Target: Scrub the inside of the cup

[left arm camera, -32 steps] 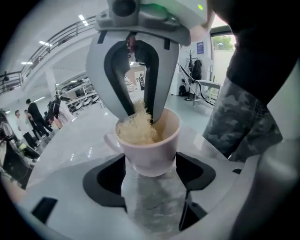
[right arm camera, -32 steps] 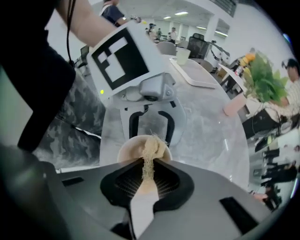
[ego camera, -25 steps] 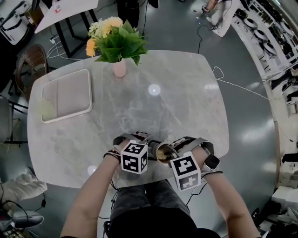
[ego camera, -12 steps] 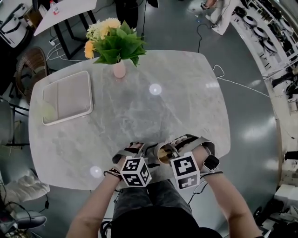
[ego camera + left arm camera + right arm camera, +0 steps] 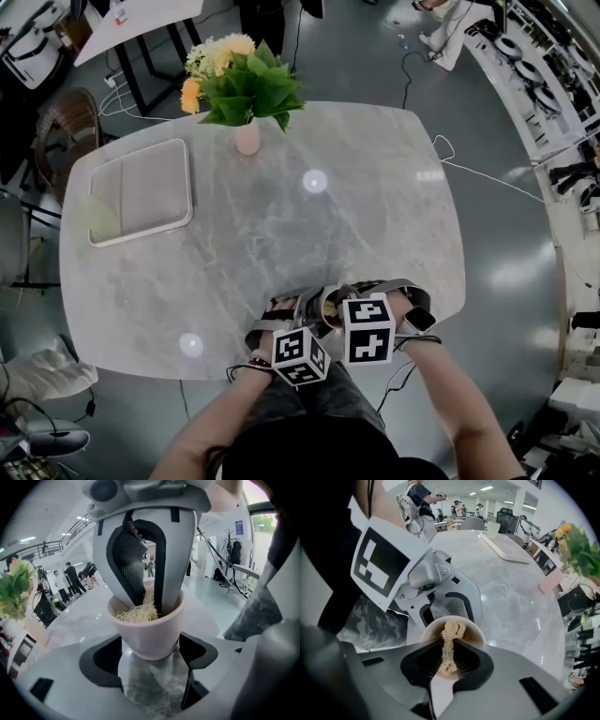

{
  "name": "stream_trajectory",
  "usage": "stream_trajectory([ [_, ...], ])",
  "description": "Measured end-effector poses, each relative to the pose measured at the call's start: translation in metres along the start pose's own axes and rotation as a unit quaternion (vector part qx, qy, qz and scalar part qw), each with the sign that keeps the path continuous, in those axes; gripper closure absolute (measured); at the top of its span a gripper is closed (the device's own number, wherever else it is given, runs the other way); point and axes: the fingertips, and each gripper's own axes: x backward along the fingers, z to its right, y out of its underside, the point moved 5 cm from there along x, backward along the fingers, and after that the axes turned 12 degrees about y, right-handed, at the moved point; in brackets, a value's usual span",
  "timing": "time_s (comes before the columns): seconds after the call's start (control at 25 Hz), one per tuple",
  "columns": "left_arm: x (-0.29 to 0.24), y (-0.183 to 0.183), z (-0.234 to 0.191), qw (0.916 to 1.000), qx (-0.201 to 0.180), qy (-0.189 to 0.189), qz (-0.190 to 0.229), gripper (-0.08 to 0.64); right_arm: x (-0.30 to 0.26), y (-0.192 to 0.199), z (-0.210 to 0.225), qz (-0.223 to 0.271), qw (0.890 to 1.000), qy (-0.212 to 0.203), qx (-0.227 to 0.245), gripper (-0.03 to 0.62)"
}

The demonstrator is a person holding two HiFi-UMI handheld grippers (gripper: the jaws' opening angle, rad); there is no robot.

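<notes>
Cup [image 5: 147,630] near the counter's [image 5: 281,216] edge, lower centre of the head view. Your left gripper's [image 5: 151,663] jaws stand released either side of it. Your right gripper [image 5: 446,665] is clenched on the scrubber [image 5: 451,637], which is pushed inside. Unheld, the cup could tip or slide off under a stroke. Only the left gripper view shows the gaps beside the cup; the head view largely hides it.

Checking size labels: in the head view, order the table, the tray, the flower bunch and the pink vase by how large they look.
1. Table.
2. Tray and flower bunch: about alike, and the flowers rise nearer the camera, so unranked.
3. Pink vase.
</notes>
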Motion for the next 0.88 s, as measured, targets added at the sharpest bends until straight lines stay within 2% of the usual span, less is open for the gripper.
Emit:
stream_trajectory([
  [0.16, 0.000, -0.001, 0.001, 0.9999, 0.006, -0.004, -0.010, 0.172, 0.012, 0.002, -0.002, 0.020, 0.999, -0.014, -0.037, 0.532],
  [0.44, -0.001, 0.001, 0.000, 0.9995, 0.019, -0.008, -0.024, 0.172, 0.034, -0.001, -0.010, 0.035, 0.997, 0.048, 0.044, 0.532],
  [0.52, -0.001, 0.001, 0.000, 0.9993, 0.023, -0.009, -0.026, 0.172, 0.039, -0.002, -0.011, 0.039, 0.996, 0.065, 0.037, 0.532],
  [0.6, -0.001, 0.000, -0.001, 0.9993, 0.025, -0.009, -0.027, 0.172, 0.045, 0.000, -0.009, 0.054, 0.995, 0.081, -0.009, 0.532],
  [0.68, -0.001, 0.000, -0.002, 0.9994, 0.023, -0.010, -0.026, 0.172, 0.053, 0.003, -0.005, 0.075, 0.989, 0.101, -0.075, 0.532],
  [0.76, -0.001, 0.000, -0.003, 0.9995, 0.016, -0.013, -0.024, 0.172, 0.062, 0.008, -0.001, 0.099, 0.976, 0.125, -0.146, 0.532],
  [0.88, 0.002, 0.001, -0.004, 0.9995, 0.006, -0.021, -0.021, 0.172, 0.076, 0.017, -0.002, 0.135, 0.948, 0.157, -0.243, 0.532],
])
